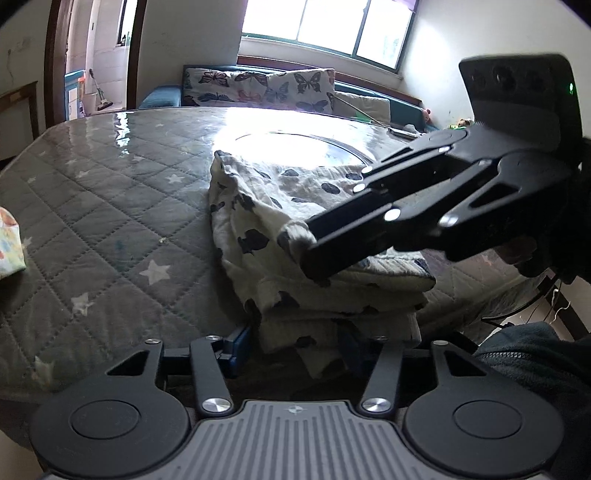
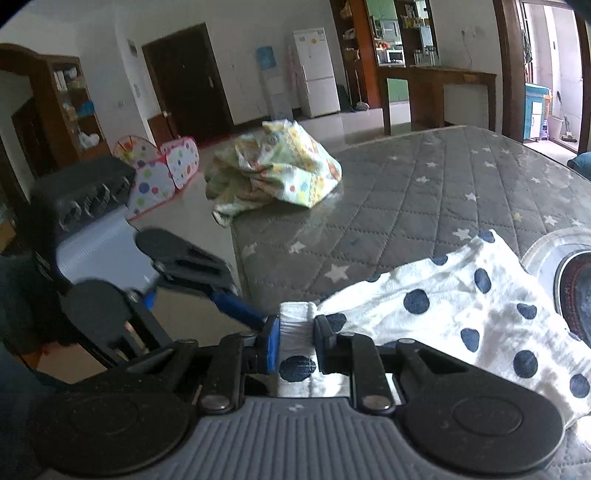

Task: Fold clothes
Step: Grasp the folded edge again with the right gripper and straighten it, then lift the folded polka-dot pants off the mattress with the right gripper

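Grippers pinching a white cotton garment with dark blue spots (image 2: 461, 314) on the grey star-quilted tabletop (image 2: 424, 206).
Left gripper (image 1: 291, 341) and right gripper (image 2: 297, 339) both have jaws clamped on the garment's near edge; a crumpled pastel patterned cloth (image 2: 277, 170) lies well apart.

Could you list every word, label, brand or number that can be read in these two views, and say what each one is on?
None can be read.
The small emblem on the left gripper's grey ribbed body is a symbol, not letters.
The stickers on the white fridge are too small and blurred.
The packages on the far shelves are too small to read.
The polka-dot garment and the colourful patterned garment bear prints only.
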`<action>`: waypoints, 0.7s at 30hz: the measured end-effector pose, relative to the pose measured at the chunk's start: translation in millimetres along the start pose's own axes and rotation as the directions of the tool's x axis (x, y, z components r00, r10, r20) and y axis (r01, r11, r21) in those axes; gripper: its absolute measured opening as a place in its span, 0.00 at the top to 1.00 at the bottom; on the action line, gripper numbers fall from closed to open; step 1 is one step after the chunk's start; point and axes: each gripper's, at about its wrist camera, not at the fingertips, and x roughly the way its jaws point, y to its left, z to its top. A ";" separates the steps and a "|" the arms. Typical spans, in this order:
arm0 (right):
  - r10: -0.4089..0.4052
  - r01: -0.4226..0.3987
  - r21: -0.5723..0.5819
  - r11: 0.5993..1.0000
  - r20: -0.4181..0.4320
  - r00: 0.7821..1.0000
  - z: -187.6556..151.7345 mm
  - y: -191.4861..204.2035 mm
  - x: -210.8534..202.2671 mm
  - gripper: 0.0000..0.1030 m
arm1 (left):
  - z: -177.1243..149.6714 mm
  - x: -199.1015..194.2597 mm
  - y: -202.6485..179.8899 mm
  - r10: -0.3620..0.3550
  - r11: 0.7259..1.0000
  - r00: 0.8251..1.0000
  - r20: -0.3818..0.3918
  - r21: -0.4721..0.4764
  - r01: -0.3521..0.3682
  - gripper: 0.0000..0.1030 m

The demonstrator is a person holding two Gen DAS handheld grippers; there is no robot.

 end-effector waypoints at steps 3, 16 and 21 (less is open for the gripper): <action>0.029 -0.029 0.010 1.000 0.020 0.999 3.3 2.2 -3.6 0.82 | -1.3 -0.1 -0.4 0.004 1.000 1.000 0.000 0.004 -0.004 0.48; 0.078 -0.078 0.051 0.996 0.013 0.997 -5.5 5.1 -6.9 0.73 | -3.9 -17.0 3.9 0.023 1.000 1.000 0.016 0.016 -0.023 0.47; 0.045 -0.046 0.044 0.998 0.018 0.999 -13.0 5.6 -37.6 0.73 | -0.5 -34.7 9.6 0.058 0.998 0.998 0.039 0.019 -0.058 0.47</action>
